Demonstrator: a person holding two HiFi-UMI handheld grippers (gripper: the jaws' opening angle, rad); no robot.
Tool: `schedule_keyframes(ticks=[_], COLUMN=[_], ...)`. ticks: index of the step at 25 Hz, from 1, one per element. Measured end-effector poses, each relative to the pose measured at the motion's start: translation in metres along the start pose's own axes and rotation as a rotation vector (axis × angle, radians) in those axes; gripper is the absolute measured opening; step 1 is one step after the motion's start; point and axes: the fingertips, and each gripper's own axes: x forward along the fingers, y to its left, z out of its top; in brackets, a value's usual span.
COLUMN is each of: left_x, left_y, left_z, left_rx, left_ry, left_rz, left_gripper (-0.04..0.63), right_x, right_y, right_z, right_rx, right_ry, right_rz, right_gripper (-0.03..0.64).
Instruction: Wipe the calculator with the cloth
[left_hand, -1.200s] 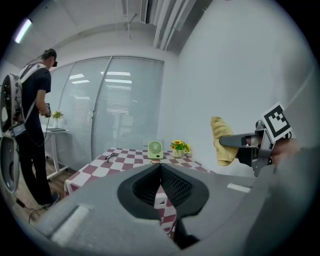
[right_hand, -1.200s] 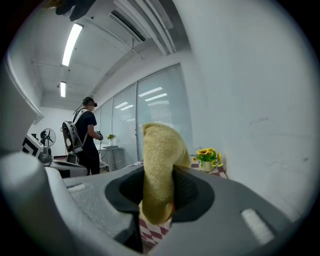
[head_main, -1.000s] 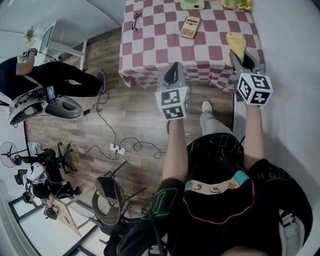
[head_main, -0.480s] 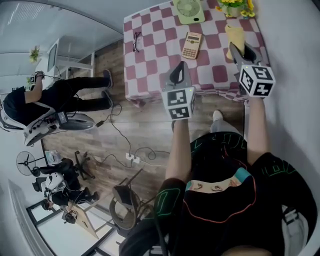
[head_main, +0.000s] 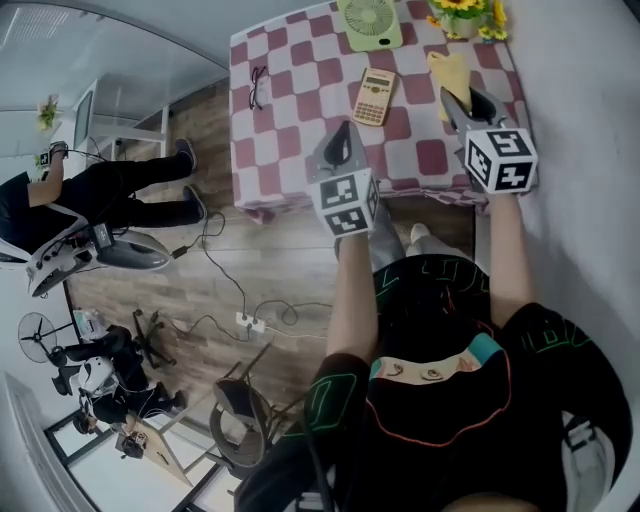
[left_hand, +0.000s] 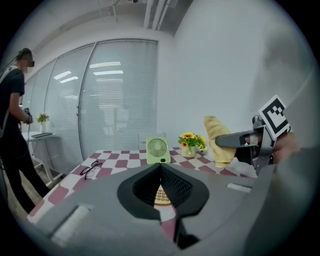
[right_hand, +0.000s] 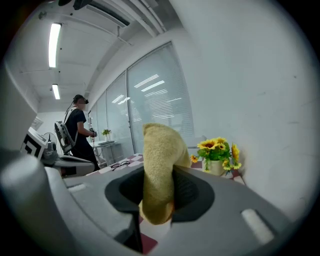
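Note:
A tan calculator (head_main: 375, 96) lies on the red-and-white checked table (head_main: 290, 130), in front of my left gripper (head_main: 345, 132). That gripper hovers over the table's near edge with its jaws together and nothing between them. The calculator (left_hand: 161, 196) shows through the gap below the left gripper (left_hand: 160, 167). My right gripper (head_main: 456, 100) is shut on a yellow cloth (head_main: 447, 72), which stands up from the jaws near the table's right side. In the right gripper view the cloth (right_hand: 161, 150) fills the right gripper (right_hand: 159, 175). The left gripper view also catches the cloth (left_hand: 216, 137).
A green desk fan (head_main: 370, 20) and a pot of sunflowers (head_main: 466, 12) stand at the table's far edge. Black glasses (head_main: 257, 86) lie at its left. A white wall runs along the right. Another person (head_main: 90, 195), cables and a chair (head_main: 235, 415) are on the wooden floor.
The table has come nearer, and both grippers now reach further over its near edge. The right gripper still holds the cloth. The calculator has not moved on the table.

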Motion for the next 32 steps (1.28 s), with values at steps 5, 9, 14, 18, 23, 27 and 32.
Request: schedule_keyframes(ticks=[5, 9, 14, 18, 23, 27, 32], left_x=[0.031, 0.051, 0.072, 0.086, 0.098, 0.103, 0.109], left_y=[0.001, 0.009, 0.028, 0.042, 0.051, 0.06, 0.067], left_z=[-0.006, -0.014, -0.031, -0.04, -0.048, -0.06, -0.061], left_rx=[-0.037, -0.06, -0.082, -0.094, -0.101, -0.107, -0.107], left_ry=[0.019, 0.051, 0.105, 0.134, 0.16, 0.194, 0.196], left_rz=[-0.029, -0.045, -0.047, -0.041, -0.061, -0.059, -0.061], left_gripper=[0.009, 0.009, 0.009, 0.009, 0.009, 0.009, 0.009], right_x=[0.023, 0.045, 0.082, 0.111, 0.139, 0.161, 0.187], right_y=[0.003, 0.0, 0.0, 0.003, 0.009, 0.014, 0.024], right_z=[-0.01, -0.021, -0.032, -0.041, -0.053, -0.062, -0.069], right_rx=[-0.057, -0.084, -0.104, -0.154, -0.25, -0.344, -0.426], right_ry=[0.071, 0.139, 0.194, 0.243, 0.316, 0.373, 0.426], right_rz=[0.023, 0.026, 0.034, 0.057, 0.102, 0.152, 0.227], right_gripper=[0.124, 0.124, 0.124, 0.124, 0.124, 0.124, 0.124])
